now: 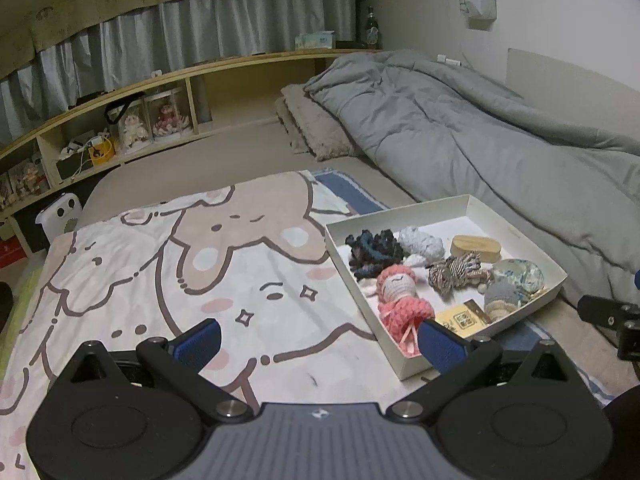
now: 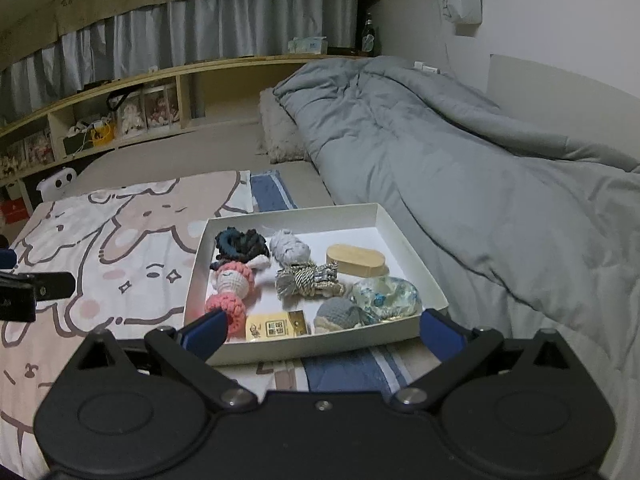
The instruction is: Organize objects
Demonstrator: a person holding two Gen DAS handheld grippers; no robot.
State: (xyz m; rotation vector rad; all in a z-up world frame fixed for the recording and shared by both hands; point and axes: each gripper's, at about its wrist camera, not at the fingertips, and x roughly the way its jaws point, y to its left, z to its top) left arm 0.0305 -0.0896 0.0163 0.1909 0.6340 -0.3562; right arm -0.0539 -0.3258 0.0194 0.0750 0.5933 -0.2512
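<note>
**Soft toys in tray, grab by the middle**

Both grippers, left (image 1: pixel 318 340) & right (image 2: pixel 322 332), wide open, holding nothing. White tray (image 2: pixel 412 256) on cartoon blanket (image 1: pixel 160 280), w/ pink crochet doll (image 2: pixel 232 288), dark yarn scrunchie (image 2: pixel 240 242), wooden oval box (image 2: pixel 356 266). Doll prob. light, squashy: pinch at waist. Box stiff, smooth, maybe slippery: grip across short sides.

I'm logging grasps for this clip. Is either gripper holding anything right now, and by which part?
Nothing is held. The left gripper and right gripper are both open and empty, short of the white box.

white tray (image 2: pixel 404 240) of trinkets, grey duvet (image 2: pixel 460 152)
</note>
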